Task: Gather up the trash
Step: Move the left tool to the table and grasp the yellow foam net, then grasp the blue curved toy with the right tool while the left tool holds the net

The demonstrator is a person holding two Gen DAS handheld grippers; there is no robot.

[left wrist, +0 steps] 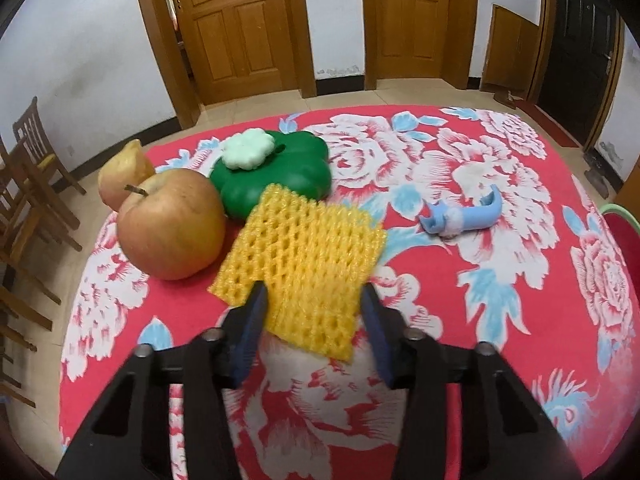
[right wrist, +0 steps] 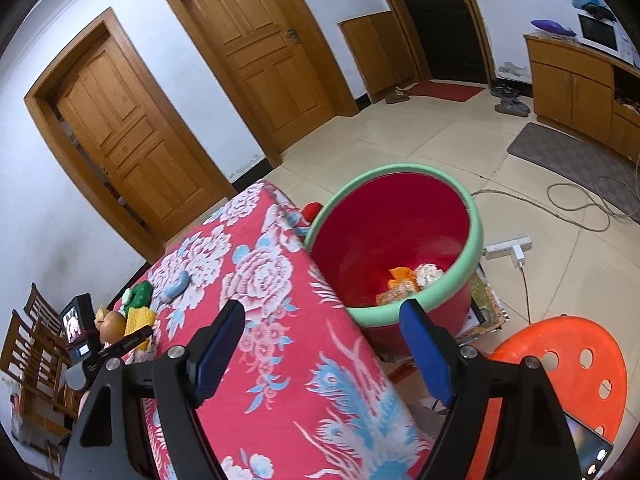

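Observation:
A yellow foam fruit net [left wrist: 304, 264] lies flat on the red flowered tablecloth [left wrist: 500, 320]. My left gripper [left wrist: 314, 292] is open, its jaws straddling the net's near part, not closed on it. A light blue scrap [left wrist: 464, 216] lies to the right of the net. My right gripper [right wrist: 320, 312] is open and empty above the table's right edge. A red bin with a green rim [right wrist: 476, 236] stands on the floor beside the table and holds some trash [right wrist: 408, 280]. The net [right wrist: 138, 318] and the blue scrap [right wrist: 176, 286] also show far left in the right wrist view.
Two apples [left wrist: 172, 224] and a green clover-shaped box [left wrist: 276, 172] with a pale lid sit left of and behind the net. An orange plastic stool [right wrist: 560, 372] stands by the bin. A power strip [right wrist: 508, 246] and cables lie on the floor. Wooden chairs [left wrist: 28, 184] stand left.

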